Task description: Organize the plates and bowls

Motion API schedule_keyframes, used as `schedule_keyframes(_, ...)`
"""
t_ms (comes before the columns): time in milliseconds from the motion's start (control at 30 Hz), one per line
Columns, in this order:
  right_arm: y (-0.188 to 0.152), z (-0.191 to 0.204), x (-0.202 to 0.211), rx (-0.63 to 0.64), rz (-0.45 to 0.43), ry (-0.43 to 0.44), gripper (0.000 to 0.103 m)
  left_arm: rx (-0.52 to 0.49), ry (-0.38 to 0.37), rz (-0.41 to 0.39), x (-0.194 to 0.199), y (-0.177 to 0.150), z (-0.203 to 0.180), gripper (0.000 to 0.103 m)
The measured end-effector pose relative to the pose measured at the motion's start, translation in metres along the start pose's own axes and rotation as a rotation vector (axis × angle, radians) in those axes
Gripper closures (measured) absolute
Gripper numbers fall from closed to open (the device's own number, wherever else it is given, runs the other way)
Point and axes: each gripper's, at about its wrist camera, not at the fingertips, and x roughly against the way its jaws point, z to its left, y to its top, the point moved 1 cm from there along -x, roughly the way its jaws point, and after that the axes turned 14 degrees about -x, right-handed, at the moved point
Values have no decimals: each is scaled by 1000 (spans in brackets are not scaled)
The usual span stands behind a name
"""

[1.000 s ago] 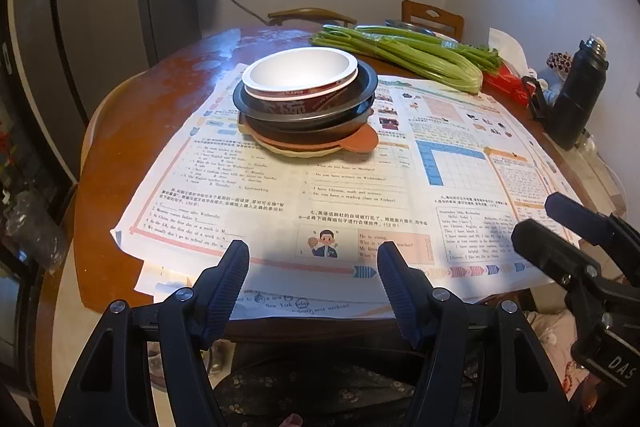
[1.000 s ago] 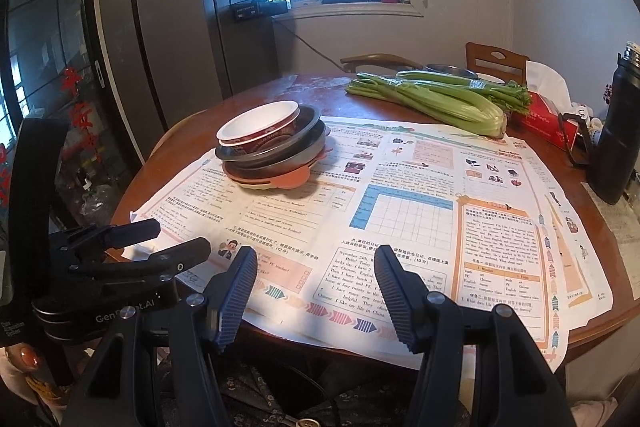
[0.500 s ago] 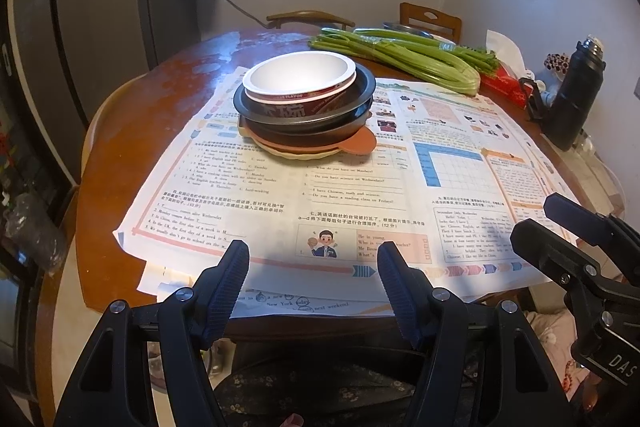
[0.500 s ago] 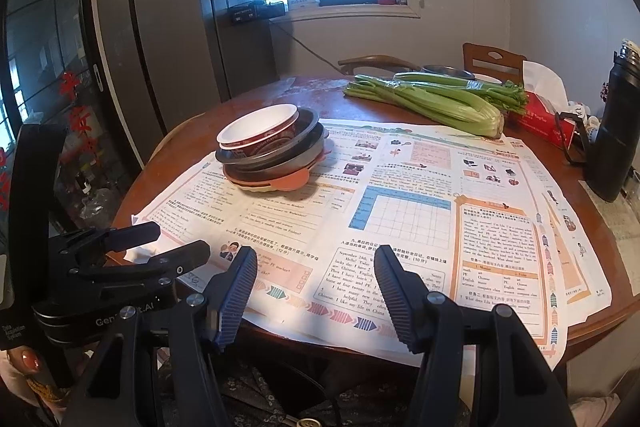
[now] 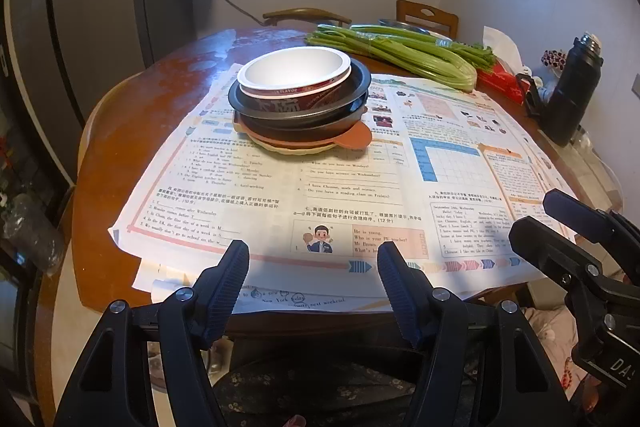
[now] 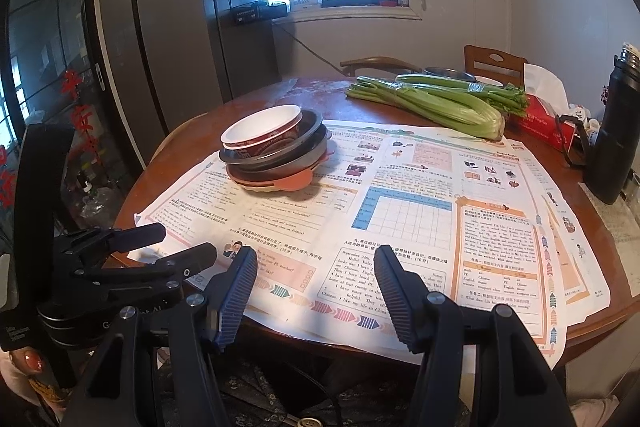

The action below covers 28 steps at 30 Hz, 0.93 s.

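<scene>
A stack of dishes stands on printed paper sheets on a round wooden table. On top is a white-lined paper bowl [image 5: 294, 73] [image 6: 262, 125], under it dark bowls [image 5: 304, 111] [image 6: 280, 155], then an orange plate [image 5: 352, 138] [image 6: 294, 182] and a pale plate at the bottom. My left gripper [image 5: 313, 259] is open and empty at the table's near edge, well short of the stack; it also shows in the right wrist view [image 6: 176, 243]. My right gripper [image 6: 316, 263] is open and empty to its right, and shows in the left wrist view [image 5: 560, 215].
Celery bunches [image 5: 404, 51] [image 6: 432, 99] lie behind the stack. A red tissue box [image 6: 544, 121] and a black flask [image 5: 572, 95] [image 6: 616, 143] stand at the right. Paper sheets [image 5: 452, 163] cover the table's near half. Wooden chairs [image 6: 494, 61] and a dark fridge [image 6: 168, 39] stand beyond.
Both views have drifted slightly; the stack sits a little nearer and higher in frame. Both grippers stay open and empty.
</scene>
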Motion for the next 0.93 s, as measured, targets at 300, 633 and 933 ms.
schedule_keyframes(300,0,2,0,4,0,-1,42,0,0,1,0,0,0,35)
schedule_keyframes(633,-2,0,-1,0,9,1,42,-3,10,14,-5,0,1,35)
schedule_keyframes(933,3,-16,-12,-37,29,-11,42,27,46,-33,-5,16,25,35)
